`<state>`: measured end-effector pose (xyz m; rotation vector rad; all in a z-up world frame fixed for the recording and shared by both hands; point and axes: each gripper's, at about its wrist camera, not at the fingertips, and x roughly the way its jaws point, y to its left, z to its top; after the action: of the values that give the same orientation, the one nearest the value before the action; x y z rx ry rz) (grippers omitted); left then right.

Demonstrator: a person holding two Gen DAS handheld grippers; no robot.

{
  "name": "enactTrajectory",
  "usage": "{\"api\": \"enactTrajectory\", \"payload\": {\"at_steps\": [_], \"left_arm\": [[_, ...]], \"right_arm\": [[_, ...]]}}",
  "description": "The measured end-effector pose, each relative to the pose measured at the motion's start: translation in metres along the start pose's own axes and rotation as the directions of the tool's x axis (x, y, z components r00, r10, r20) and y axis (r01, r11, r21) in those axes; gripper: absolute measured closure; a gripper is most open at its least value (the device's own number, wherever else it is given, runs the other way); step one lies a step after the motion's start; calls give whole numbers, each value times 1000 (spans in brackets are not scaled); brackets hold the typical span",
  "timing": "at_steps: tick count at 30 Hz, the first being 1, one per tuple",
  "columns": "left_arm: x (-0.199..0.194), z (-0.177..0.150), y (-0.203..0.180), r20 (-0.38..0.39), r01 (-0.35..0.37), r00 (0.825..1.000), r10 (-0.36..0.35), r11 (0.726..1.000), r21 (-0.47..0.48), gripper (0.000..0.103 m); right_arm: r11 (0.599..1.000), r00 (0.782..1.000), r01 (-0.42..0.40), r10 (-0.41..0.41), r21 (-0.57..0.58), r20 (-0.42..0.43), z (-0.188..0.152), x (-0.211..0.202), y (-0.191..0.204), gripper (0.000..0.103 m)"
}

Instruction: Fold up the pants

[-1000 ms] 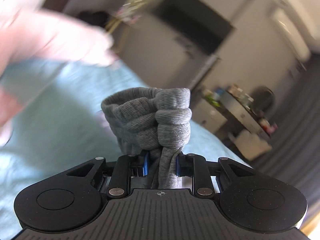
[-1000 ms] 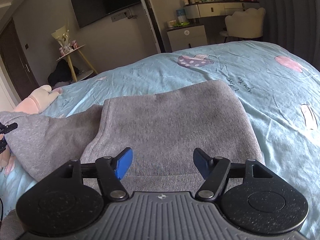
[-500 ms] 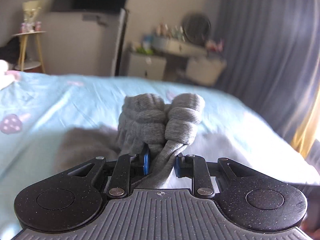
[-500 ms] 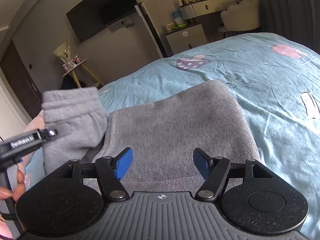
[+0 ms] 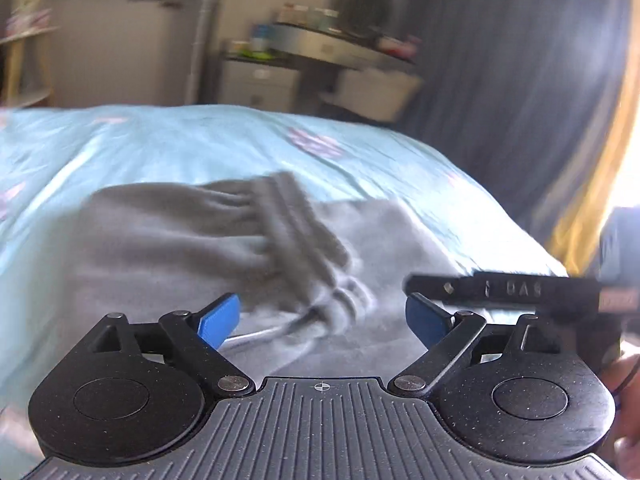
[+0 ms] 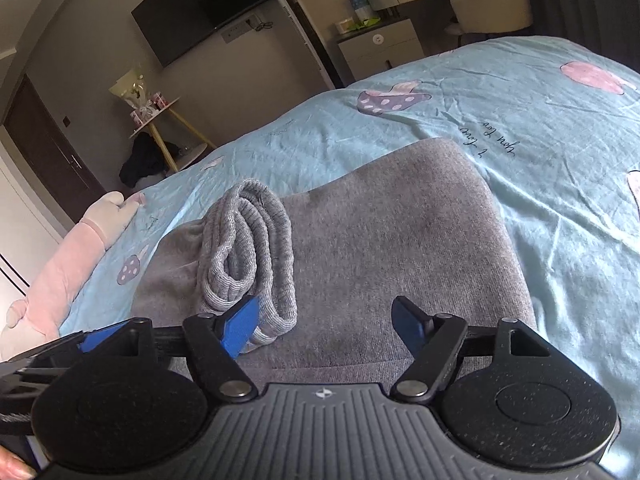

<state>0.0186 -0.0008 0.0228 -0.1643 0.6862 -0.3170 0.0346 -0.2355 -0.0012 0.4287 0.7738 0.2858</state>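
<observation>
Step in hand: the ribbed cuffs [image 6: 248, 252] were seen laid on the folded grey pants [image 6: 400, 248], so the leg-end fold was judged just set down.
Left gripper [image 5: 320, 316]: jaws had just been opening and stood wide apart; nothing was clamped, with the cuffs lying loose just ahead of the blue pads [image 5: 220, 318].
Right gripper [image 6: 324, 324]: jaws had been widening a little and stood apart over the near edge of the pants, with only flat cloth under the gap and nothing pinched.
Pants, place: spread on the near part of the bed [image 6: 560, 168], cuffs bunched at the left of the stack, tilted and not squared.
Doing it well: the cuffs should be flattened and lined up with the fold edge before any further fold; both layers would need to be pinched together, or the top layer was likely to slide.
Risk: the bunched rib was judged likely to unroll if dragged.
Surface: a soft light-blue sheet with mushroom prints and some writing, mildly wrinkled.
Room: a pink plush toy [image 6: 68, 264] lay at the far left; a wall television [image 6: 200, 8], a small round table with flowers [image 6: 154, 116] and a dresser with a chair [image 6: 492, 4] stood beyond the bed; dark curtains were noted at the right in the blurred left view.
</observation>
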Motion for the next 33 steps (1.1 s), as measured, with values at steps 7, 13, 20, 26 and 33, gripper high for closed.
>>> {"api": "enactTrajectory", "payload": {"at_steps": [7, 13, 20, 26, 33], "left_arm": [[-10, -11, 73, -120, -326, 943, 311, 935, -139, 10], [-15, -17, 110, -167, -288, 954, 248, 913, -289, 11], [-6, -14, 114, -164, -221, 971, 176, 924, -312, 12], [-5, -14, 100, -160, -215, 971, 179, 945, -248, 12], [-7, -15, 98, -171, -204, 972, 163, 944, -261, 12]], "right_arm": [[991, 990, -85, 97, 107, -103, 20, 43, 1, 21], [942, 951, -165, 230, 291, -206, 35, 83, -14, 8], [894, 913, -208, 323, 396, -250, 40, 113, -20, 5], [912, 901, -235, 334, 335, -278, 44, 133, 5, 56], [958, 940, -207, 251, 200, -231, 49, 111, 32, 62]]}}
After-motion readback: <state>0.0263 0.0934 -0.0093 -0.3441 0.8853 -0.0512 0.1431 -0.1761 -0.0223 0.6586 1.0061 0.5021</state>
